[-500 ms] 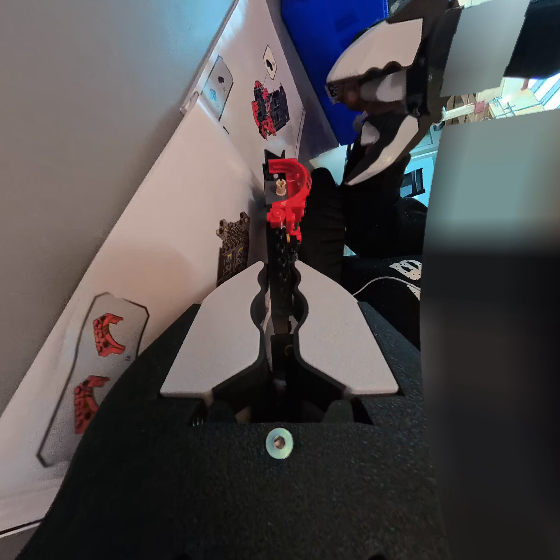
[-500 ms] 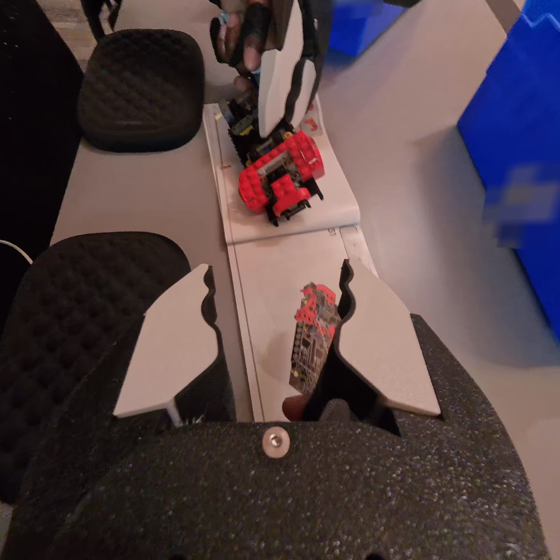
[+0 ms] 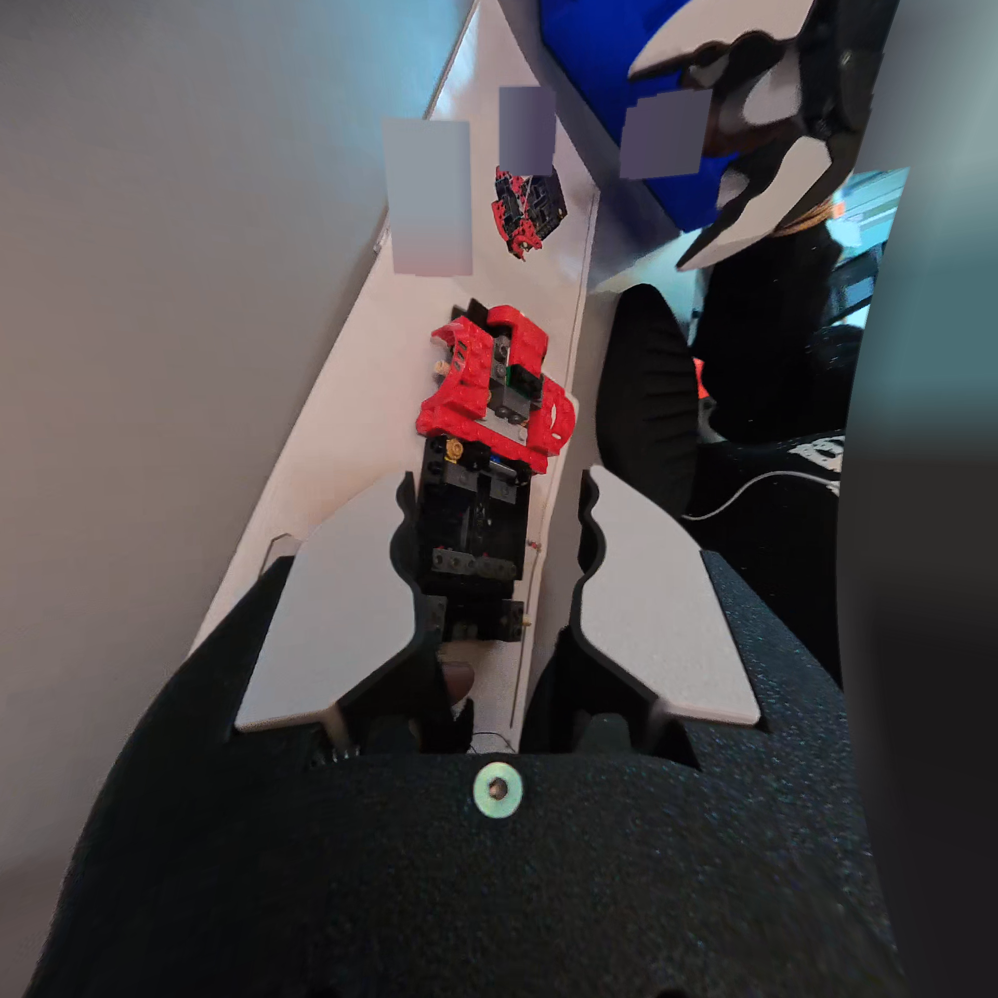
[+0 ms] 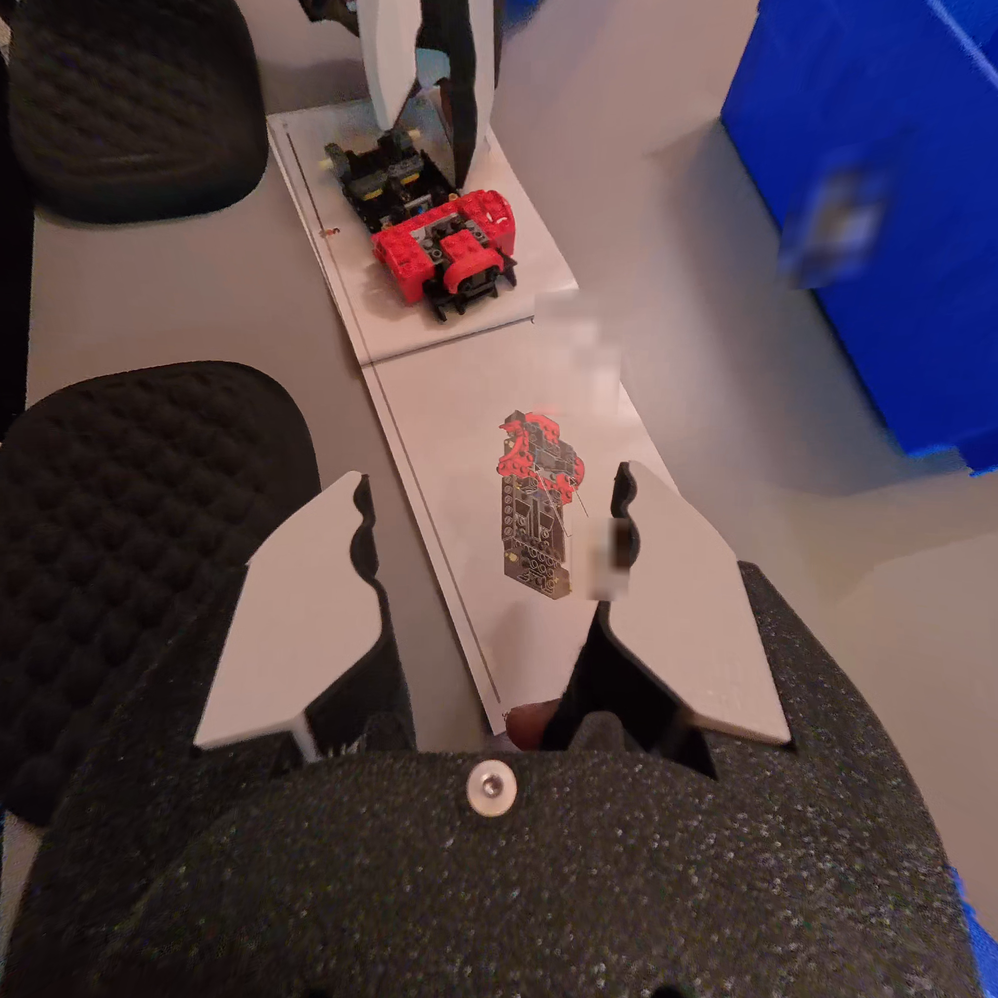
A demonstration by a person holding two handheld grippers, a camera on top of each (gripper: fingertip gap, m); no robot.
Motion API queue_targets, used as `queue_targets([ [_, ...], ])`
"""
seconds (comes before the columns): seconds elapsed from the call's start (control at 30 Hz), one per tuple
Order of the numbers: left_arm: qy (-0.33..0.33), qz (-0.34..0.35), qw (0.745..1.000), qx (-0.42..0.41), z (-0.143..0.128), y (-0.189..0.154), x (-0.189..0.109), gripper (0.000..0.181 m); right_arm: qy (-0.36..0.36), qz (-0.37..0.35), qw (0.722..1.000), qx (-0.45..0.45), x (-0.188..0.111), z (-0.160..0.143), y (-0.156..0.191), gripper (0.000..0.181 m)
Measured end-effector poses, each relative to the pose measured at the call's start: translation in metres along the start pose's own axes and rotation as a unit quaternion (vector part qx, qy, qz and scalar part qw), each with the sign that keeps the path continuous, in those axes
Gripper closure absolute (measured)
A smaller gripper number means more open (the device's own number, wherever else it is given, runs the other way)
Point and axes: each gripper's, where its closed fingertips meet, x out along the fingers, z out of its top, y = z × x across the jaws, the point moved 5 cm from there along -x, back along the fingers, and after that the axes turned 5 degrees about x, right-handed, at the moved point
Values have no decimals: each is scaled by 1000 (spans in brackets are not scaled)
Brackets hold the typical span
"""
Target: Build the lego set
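With the lego model (image 4: 432,227) resting on the instruction booklet (image 4: 464,345) at 12 o'clock, the left gripper (image 3: 494,534) and right gripper (image 4: 494,518) hold jaws wide and empty; next, locate a brick.

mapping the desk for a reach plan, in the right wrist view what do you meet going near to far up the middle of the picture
right gripper with open fingers → printed model diagram on the instruction booklet → red and black lego car standing on the booklet's far page → left gripper, open, at the car's far end
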Motion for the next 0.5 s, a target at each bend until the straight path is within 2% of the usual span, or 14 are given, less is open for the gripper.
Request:
queue_targets([
  [0.17, -28, 76, 992, 100, 5, -1, -11, 116, -9, -22, 999, 23, -6, 3, 0, 98],
  [0.3, -70, 134, 965, 214, 10, -19, -22, 109, -6, -35, 999, 37, 0, 3, 7, 97],
  [0.4, -81, 177, 943, 271, 6, -34, -25, 92, 6, -40, 997, 72, 3, -2, 12, 97],
  [0.5, -94, 223, 925, 292, 0, -45, -23, 74, -5, -51, 990, 130, 1, -3, 15, 97],
])
